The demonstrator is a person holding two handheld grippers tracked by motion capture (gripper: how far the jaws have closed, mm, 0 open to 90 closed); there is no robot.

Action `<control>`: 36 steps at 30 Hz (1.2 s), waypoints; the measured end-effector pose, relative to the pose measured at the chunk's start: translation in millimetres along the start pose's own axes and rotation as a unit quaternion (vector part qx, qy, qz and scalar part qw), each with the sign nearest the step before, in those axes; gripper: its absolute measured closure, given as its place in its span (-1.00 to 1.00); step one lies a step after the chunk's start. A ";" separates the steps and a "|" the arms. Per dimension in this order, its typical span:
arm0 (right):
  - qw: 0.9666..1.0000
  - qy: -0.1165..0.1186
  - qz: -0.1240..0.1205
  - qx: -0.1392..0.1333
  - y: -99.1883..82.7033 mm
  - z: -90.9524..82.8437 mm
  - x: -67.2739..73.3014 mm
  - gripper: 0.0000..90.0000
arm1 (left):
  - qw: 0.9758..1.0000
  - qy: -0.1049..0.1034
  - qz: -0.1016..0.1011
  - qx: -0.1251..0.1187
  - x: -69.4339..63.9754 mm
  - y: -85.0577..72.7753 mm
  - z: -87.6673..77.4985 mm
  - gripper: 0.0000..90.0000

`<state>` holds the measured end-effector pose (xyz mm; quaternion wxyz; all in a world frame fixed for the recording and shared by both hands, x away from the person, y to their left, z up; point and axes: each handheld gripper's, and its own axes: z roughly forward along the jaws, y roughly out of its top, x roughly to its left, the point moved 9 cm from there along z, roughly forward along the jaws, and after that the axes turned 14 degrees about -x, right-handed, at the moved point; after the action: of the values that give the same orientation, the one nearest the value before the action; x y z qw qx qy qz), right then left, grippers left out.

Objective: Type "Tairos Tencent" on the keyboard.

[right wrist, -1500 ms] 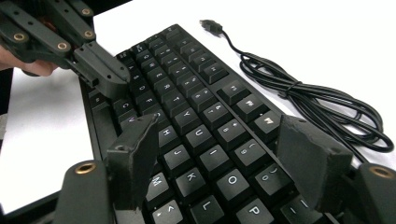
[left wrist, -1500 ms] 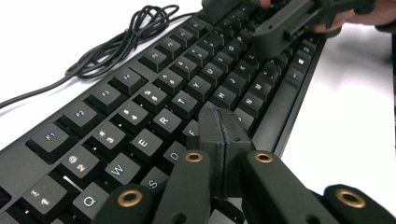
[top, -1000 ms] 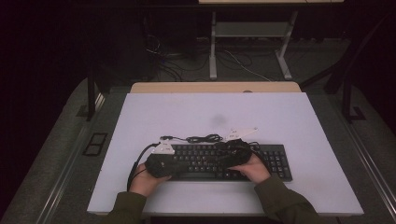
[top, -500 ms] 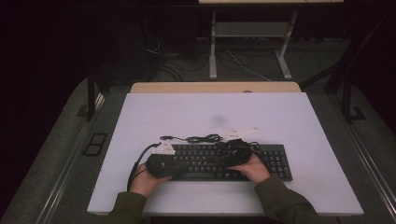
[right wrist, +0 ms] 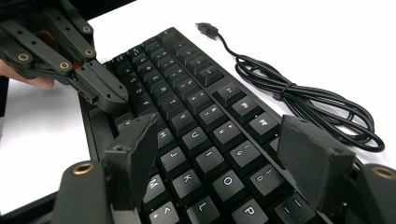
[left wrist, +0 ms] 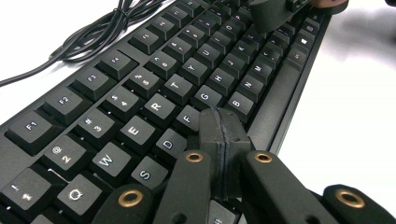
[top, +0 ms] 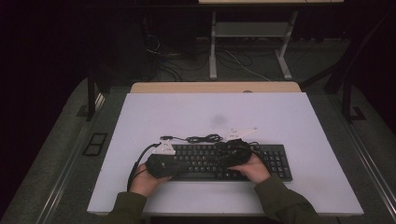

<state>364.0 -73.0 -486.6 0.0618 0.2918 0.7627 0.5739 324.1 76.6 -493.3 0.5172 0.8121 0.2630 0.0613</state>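
Observation:
A black keyboard [top: 275, 161] lies on the white table [top: 210, 112] near its front edge. My left gripper [left wrist: 219, 122] is shut with nothing between its jaws, and its tips rest down at the keys near F and V. It shows shut in the right gripper view too [right wrist: 108, 95]. My right gripper [right wrist: 219, 140] hangs open just above the keys around K, O and L. In the high view the left gripper [top: 189, 163] and right gripper [top: 222, 157] point toward each other over the keyboard's middle.
The keyboard's black cable [right wrist: 299, 100] lies in a loose bundle behind it, its USB plug [right wrist: 205, 28] loose on the table. Bare table lies behind and to both sides. Beyond the far edge, a dark floor with wires and a desk frame [top: 247, 32].

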 end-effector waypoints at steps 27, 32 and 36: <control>1.000 0.001 0.000 0.001 -0.2 0.3 0.3 -0.37 | 0.999 0.028 -0.004 -0.031 14.8 15.2 -0.7 0.98; 1.000 0.000 0.001 0.001 -0.1 0.6 0.3 -0.37 | 0.998 0.044 -0.005 -0.038 24.1 17.5 -0.2 0.98; 1.000 0.000 -0.001 0.001 -0.5 1.0 0.3 -0.37 | 0.997 0.058 -0.013 -0.047 31.8 19.3 -1.1 0.98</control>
<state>364.1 -72.1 -487.3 0.0618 0.2913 0.7637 0.5728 357.9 86.7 -481.5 0.5397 0.7784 0.2998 0.1136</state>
